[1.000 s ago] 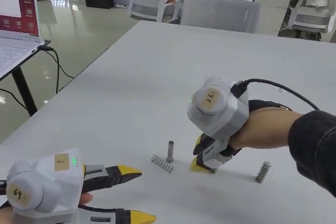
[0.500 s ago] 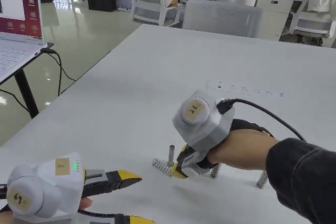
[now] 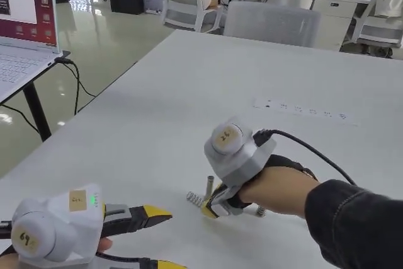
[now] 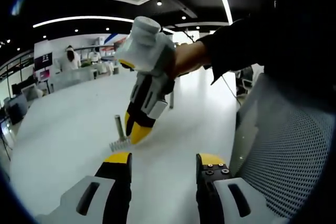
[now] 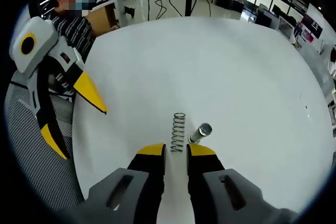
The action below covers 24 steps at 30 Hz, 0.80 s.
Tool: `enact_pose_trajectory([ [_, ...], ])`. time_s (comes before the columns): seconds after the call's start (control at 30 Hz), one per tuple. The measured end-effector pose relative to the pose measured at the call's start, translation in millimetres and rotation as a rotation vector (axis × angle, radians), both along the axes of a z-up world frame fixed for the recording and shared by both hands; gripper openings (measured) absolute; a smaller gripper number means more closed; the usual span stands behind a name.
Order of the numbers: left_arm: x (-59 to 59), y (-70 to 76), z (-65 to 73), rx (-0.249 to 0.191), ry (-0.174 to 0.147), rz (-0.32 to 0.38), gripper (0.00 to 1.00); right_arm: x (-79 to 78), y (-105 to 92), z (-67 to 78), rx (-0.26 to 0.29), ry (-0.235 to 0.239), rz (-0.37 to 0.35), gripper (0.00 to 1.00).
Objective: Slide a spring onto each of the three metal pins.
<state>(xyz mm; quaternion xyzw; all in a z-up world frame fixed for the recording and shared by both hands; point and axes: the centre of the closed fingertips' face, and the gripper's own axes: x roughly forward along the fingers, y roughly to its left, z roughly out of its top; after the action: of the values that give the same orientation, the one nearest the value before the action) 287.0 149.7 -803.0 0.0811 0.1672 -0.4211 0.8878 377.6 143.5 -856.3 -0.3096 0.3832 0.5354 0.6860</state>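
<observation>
**Right gripper** [image 5: 177,151]: the fingers are narrowly parted, with their tips low at the desk [image 3: 189,92]. They straddle the near end of a spring [image 5: 178,129] that lies flat. The gap looks a little wider than the coil, so no firm hold is evident.

**Pin** [image 5: 200,131]: it stands upright just beside the spring. I cannot tell whether it is fixed to the desk.

**Left gripper** [image 4: 164,161]: the fingers are wide apart and hold nothing. It sits back from the work, with its tips pointing toward the pin.

**Judgement:** the step in hand is picking up this spring to fit it on the adjacent pin.

**Recommendations:**
- Close on the end coils with only enough pressure to hold them, since a hard squeeze may flatten the coil or flick it away.
- Grip at the end, so the far end stays free to pass over the pin.
- Lift clear first, because one finger is close to the pin and could knock it.
- Turn the spring upright, centre its bore over the pin top, and lower it straight down.
- Bring the left gripper in to steady the pin if it proves loose.
</observation>
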Motion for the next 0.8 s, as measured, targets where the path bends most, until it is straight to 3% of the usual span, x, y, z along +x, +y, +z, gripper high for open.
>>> enact_pose_trajectory([
  [0.33,0.0,1.8,0.0,0.001,0.000,0.006,0.42,2.1,-0.4,-10.4,-0.020,0.008,-0.017,0.12],
  [0.53,0.5,2.1,0.0,0.002,-0.001,0.008,0.42,3.0,-2.5,-9.3,-0.033,-0.001,-0.014,0.08],
  [0.8,0.6,2.3,-0.6,0.008,0.000,0.007,0.42,-13.9,-11.5,-2.6,-0.066,-0.005,0.078,0.08],
])
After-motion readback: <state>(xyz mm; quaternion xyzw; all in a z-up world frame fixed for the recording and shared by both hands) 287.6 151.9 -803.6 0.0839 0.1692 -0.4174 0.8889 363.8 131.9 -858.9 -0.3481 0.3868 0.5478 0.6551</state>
